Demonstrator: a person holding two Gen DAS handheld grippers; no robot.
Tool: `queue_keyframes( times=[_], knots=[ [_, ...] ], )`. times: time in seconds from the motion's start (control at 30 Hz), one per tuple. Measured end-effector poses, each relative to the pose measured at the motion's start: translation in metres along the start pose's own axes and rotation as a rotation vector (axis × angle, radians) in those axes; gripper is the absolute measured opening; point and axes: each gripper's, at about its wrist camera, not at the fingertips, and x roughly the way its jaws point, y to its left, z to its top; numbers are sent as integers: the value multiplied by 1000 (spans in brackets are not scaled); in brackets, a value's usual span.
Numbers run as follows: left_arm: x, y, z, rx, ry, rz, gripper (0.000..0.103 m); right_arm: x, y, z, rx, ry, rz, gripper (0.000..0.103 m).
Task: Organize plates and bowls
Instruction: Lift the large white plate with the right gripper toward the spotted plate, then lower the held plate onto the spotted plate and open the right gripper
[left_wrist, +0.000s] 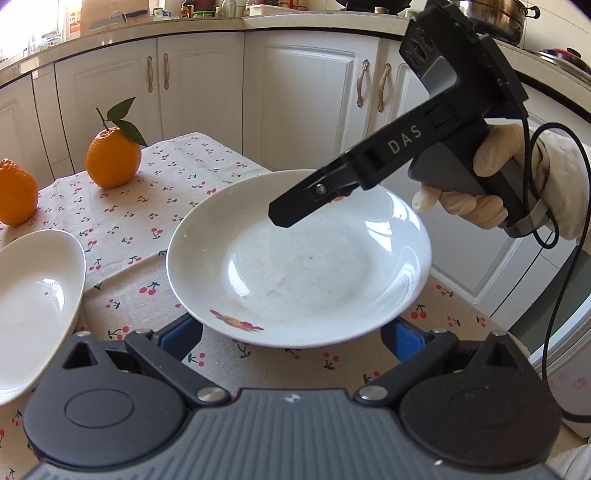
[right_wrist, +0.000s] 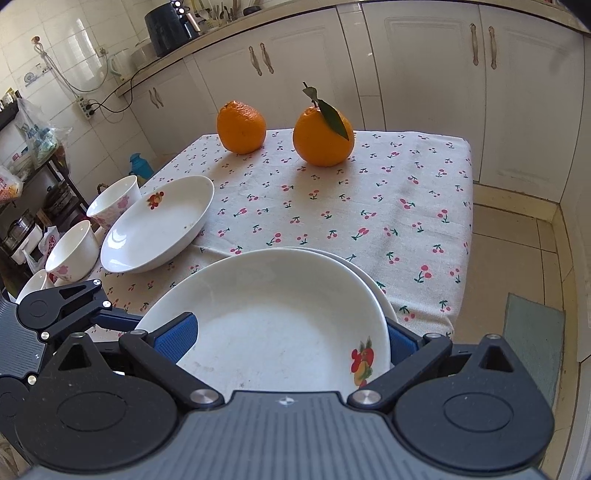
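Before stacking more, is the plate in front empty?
Empty: the plate shows bare white inside, only faint smears.

White plates (right_wrist: 273, 314), cherry-print tablecloth (right_wrist: 369, 206), seemingly blue-padded tongs (right_wrist: 288, 339).

1. Bright daylight from the upper left — the window (left_wrist: 22, 26) is blown out white.
2. Glare streaks the plate (left_wrist: 299, 258).
3. Soft shadows beside the oranges (right_wrist: 242, 127).
4. Fisheye bends the cabinets (right_wrist: 424, 74) — dark corners.

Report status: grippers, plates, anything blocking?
Left gripper open, right gripper open, both flanking round white fruit-print plate. It sits nested on second white plate. Leafy orange, plain orange well beyond.
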Motion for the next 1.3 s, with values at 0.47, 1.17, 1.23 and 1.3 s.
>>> queue_keyframes(
  times=[0.47,1.17,1.23,1.3],
  knots=[
    [2,-1,-3,16,-5,2,102,-10,3,-5,4,8,-58,103],
    [-50,0,-19,-19,-115,68,102,-31,47,-11,-58,-19,-185,103],
    [-59,3,-23,-42,-135,104,102,-35,62,-11,-83,-40,-196,103],
    [-67,6,-26,-64,-152,157,102,-38,79,-12,-113,-61,-205,103]
  ],
)
